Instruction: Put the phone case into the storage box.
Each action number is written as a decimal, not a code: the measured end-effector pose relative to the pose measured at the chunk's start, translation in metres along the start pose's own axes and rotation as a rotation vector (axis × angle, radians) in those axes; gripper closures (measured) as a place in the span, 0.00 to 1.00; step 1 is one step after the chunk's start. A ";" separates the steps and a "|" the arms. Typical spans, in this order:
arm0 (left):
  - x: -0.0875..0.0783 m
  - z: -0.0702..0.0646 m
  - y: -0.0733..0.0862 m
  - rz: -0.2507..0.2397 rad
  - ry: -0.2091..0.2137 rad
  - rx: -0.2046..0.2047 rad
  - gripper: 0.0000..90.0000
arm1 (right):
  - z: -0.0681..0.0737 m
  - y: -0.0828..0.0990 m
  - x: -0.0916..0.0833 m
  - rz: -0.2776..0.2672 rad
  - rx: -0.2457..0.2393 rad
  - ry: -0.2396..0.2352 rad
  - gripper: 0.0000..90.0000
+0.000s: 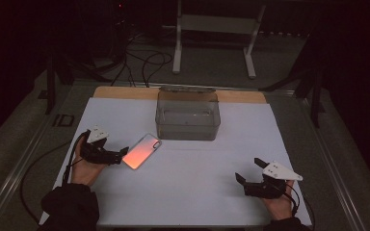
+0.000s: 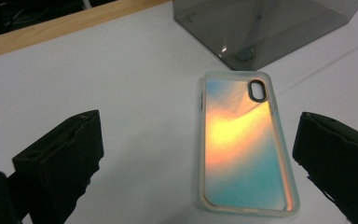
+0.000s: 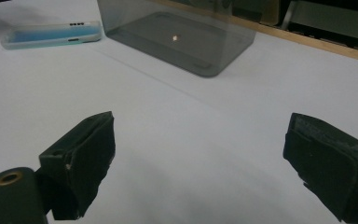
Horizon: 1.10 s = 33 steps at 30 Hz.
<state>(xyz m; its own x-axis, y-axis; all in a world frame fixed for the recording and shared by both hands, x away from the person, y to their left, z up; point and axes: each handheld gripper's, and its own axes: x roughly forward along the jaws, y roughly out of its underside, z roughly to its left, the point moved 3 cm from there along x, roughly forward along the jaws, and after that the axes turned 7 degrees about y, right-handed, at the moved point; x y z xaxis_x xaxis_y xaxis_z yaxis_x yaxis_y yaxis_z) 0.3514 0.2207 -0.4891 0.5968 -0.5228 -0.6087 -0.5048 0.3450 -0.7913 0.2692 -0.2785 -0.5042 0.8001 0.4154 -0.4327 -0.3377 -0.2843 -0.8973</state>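
Phone case, iridescent orange-blue, clear rim, flat on table

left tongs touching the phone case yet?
Apart. In the left gripper view the left tongs stand open, white table showing between each jaw and the phone case, which lies flat between them.

Your worktop is covered by a white sheet, with a strip of bare wood showing along its far edge. A phone case with an orange-to-teal sheen lies flat on the sheet, left of centre, its camera cut-out at the far end. Just beyond it, near the far edge at centre, a smoky clear plastic box stands upright on the sheet, close to the case but apart from it.
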 end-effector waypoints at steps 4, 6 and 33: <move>0.005 0.002 0.001 0.020 0.000 -0.004 0.03 | 0.000 0.000 0.000 -0.005 -0.001 0.003 0.10; 0.008 0.003 0.001 0.031 0.000 -0.008 0.04 | 0.000 0.000 0.000 -0.005 -0.001 0.004 0.10; 0.034 0.011 0.002 0.163 0.044 -0.039 0.13 | -0.001 0.000 0.000 -0.002 0.002 -0.006 0.10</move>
<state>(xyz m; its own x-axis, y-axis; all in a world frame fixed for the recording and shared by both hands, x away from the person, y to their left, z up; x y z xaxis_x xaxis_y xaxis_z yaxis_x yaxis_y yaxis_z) 0.3778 0.2116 -0.5118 0.4779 -0.4961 -0.7249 -0.6168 0.3980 -0.6791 0.2693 -0.2791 -0.5039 0.7980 0.4211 -0.4311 -0.3368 -0.2816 -0.8985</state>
